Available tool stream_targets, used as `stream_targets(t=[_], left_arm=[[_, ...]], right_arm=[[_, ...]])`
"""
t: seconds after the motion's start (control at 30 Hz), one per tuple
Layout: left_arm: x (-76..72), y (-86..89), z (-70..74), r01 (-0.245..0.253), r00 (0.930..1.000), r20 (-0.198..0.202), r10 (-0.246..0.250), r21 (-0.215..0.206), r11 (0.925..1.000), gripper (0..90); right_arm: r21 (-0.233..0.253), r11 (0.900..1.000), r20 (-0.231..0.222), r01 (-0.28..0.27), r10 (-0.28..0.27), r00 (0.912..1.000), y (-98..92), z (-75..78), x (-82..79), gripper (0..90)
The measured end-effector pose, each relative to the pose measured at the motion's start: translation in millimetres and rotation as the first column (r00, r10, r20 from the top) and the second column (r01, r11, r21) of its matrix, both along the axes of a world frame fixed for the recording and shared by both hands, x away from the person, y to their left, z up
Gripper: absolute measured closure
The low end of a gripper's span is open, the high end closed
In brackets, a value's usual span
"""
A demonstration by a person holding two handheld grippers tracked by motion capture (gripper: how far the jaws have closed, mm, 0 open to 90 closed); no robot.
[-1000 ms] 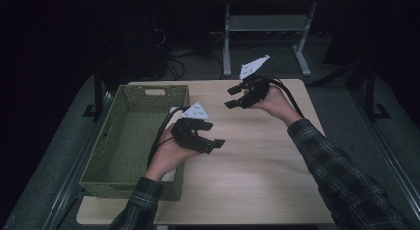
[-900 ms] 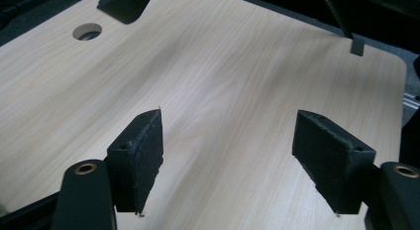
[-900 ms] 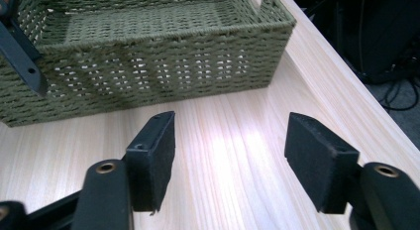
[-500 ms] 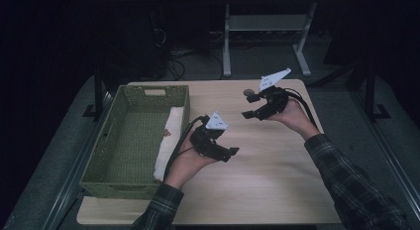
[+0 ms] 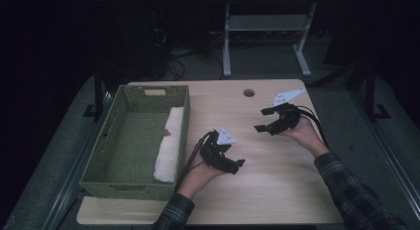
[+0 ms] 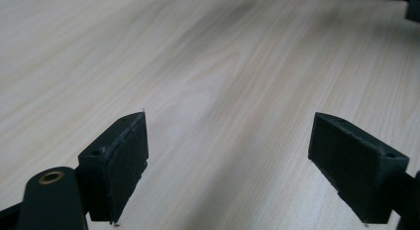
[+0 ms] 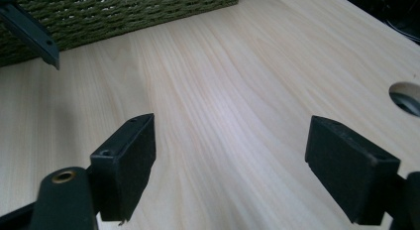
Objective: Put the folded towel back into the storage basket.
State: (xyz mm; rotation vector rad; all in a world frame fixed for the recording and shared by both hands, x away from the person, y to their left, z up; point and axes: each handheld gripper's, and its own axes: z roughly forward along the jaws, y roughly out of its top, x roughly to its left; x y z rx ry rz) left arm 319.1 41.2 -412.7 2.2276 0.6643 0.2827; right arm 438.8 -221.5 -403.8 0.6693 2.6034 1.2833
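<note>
The cloth's (image 5: 169, 143) far end is hard to make out; it lies folded along the right wall of the woven green basket (image 5: 110, 160). Both grippers hover over bare pale wood table (image 5: 277, 190), left gripper (image 5: 236, 165) and right gripper (image 5: 262, 120) empty, jaws spread wide.

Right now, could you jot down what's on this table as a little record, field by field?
Surface: pale wooden table with a round hole near its far edge
Container: green woven rectangular basket on the table's left side
Inside the container: white folded cloth lying along its right wall
Left tool: black, jaws wide apart, holding nothing, over bare wood
Right tool: black, jaws wide apart, holding nothing, pointed toward the basket
Person: both hands on the tools, plaid sleeve on the right arm
</note>
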Motion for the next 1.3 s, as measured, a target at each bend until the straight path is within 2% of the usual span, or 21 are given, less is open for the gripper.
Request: stream_targets(t=[0.13,0.4,0.63,0.77,0.87,0.93,1.1,1.3], left_arm=[[-0.1,-2.1,-14.3,0.008,0.9999,-0.011,-0.008,-0.005,1.0,14.2],[1.9,-4.8,-37.7,0.015,0.9994,-0.031,-0.015,0.026,0.9995,13.5],[3.0,1.7,-50.5,-0.004,0.9992,-0.039,0.006,0.056,0.9984,13.4],[3.2,0.1,-55.6,-0.007,0.9993,-0.037,0.01,0.076,0.9971,13.4],[3.7,0.1,-58.5,-0.012,0.9994,-0.031,0.015,0.106,0.9943,13.1],[3.4,0.8,-59.7,-0.022,0.9991,-0.035,0.025,0.092,0.9955,13.1],[3.1,2.6,-62.8,-0.035,0.9989,-0.029,0.037,0.062,0.9974,12.7],[3.6,5.0,-66.3,-0.028,0.9996,-0.009,0.028,0.03,0.9992,12.6]], right_arm=[[0.015,1.0,0.0,0.014,-0.014,0.9999,-7.8,-13.6,-7.8,18.6],[-0.006,0.998,-0.018,0.06,-0.06,0.998,-22.3,-38.3,-25.2,18.5],[-0.013,0.993,-0.068,0.116,-0.116,0.9909,-40.8,-60.6,-45.5,17.8],[-0.046,0.989,-0.073,0.139,-0.143,0.9871,-50.5,-71.5,-55.9,17.5],[-0.086,0.983,-0.05,0.161,-0.165,0.985,-55.5,-76.0,-61.9,17.2],[-0.091,0.981,-0.031,0.171,-0.174,0.9842,-58.4,-77.9,-64.5,17.1],[-0.084,0.978,-0.029,0.189,-0.193,0.9809,-60.4,-78.9,-65.0,16.4],[-0.084,0.977,-0.033,0.194,-0.198,0.9797,-59.6,-78.9,-64.2,15.6]])
